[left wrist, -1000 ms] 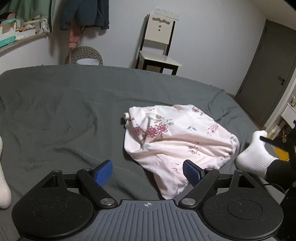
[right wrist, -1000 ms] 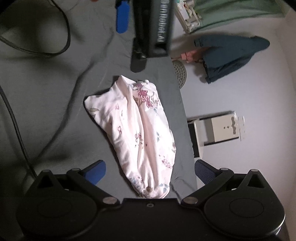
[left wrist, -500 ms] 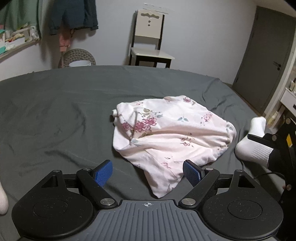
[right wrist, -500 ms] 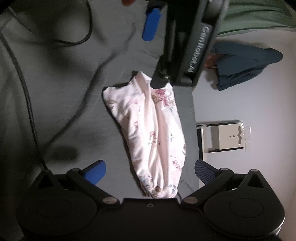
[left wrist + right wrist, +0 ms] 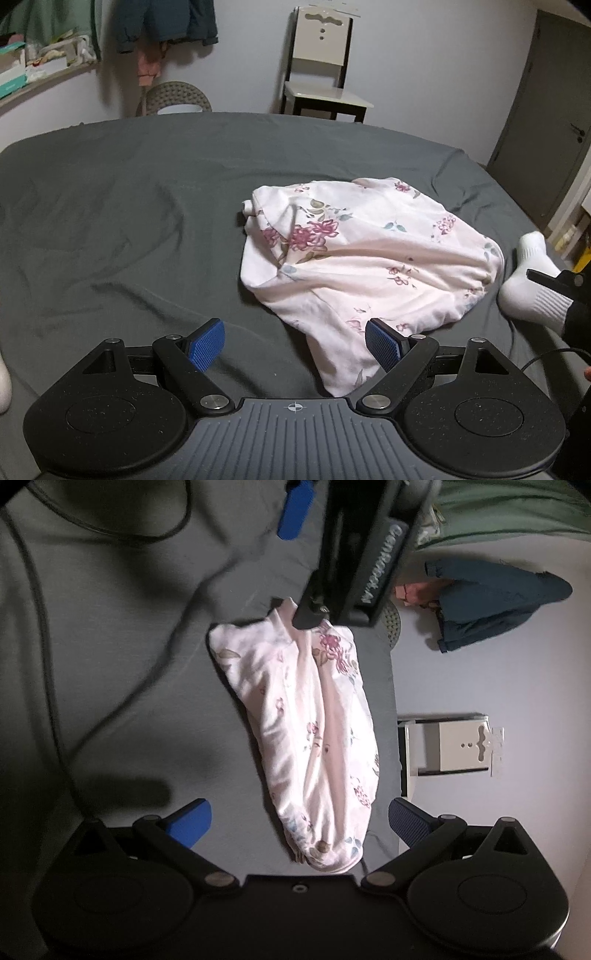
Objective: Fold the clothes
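**Floral garment bunched on the bed, both grippers spread and empty**

A crumpled pale pink floral garment [image 5: 369,266] lies on the grey bed sheet [image 5: 129,206], right of centre in the left wrist view. Its nearest edge tapers to a narrow tail at about 6 o'clock, reaching between the blue pads of the left gripper [image 5: 302,343]; whether cloth touches the right-hand pad cannot be told. That gripper's jaws are spread wide, pinching nothing.

From the garment toward 9 o'clock the sheet is bare and only lightly wrinkled, open out to the bed's rounded edge. Toward 3 o'clock room is tight: a foot in a white sock [image 5: 532,280] rests just beside the garment's rounded edge, with a black cable [image 5: 546,356] near it.

In the right wrist view the garment [image 5: 314,738] runs lengthwise from 12 to 6 o'clock, its rounded end lying between the pads of the right gripper [image 5: 299,821], whose jaws are likewise spread and hold nothing. The bed's edge runs close along the garment's 3 o'clock side; beyond it stands a white chair [image 5: 450,744]. Open sheet lies toward 9 o'clock.
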`<state>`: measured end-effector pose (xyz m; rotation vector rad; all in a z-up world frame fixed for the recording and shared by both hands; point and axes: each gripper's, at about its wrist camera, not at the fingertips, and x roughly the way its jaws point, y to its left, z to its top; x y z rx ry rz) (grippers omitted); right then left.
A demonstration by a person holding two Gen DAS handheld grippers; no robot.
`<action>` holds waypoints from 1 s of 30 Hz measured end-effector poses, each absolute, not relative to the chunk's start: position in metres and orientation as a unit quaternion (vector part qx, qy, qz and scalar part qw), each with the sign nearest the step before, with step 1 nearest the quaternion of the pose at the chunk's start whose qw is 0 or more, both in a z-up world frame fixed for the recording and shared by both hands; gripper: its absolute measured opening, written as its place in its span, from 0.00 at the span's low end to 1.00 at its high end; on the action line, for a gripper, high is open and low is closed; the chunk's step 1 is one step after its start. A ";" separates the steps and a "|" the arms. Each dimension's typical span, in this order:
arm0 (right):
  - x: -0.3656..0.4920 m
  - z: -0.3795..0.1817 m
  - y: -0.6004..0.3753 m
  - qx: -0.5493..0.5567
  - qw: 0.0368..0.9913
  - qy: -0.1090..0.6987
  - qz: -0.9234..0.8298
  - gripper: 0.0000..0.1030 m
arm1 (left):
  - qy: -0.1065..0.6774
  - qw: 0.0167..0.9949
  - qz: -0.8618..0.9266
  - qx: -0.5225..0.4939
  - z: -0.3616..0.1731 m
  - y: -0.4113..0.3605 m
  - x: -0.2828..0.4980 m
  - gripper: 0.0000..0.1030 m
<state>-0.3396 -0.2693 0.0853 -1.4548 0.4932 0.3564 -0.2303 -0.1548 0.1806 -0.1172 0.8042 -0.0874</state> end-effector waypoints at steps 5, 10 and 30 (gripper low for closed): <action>-0.333 0.088 -0.272 -0.640 0.721 0.221 0.148 1.00 | 0.407 0.910 -0.048 -0.056 0.174 -0.157 -0.229 0.81; -0.335 0.088 -0.273 -0.640 0.721 0.214 0.155 1.00 | 0.410 0.910 -0.052 -0.046 0.173 -0.160 -0.228 0.81; -0.330 0.097 -0.284 -0.627 0.740 0.185 0.157 1.00 | 0.389 0.917 -0.076 -0.037 0.191 -0.164 -0.227 0.82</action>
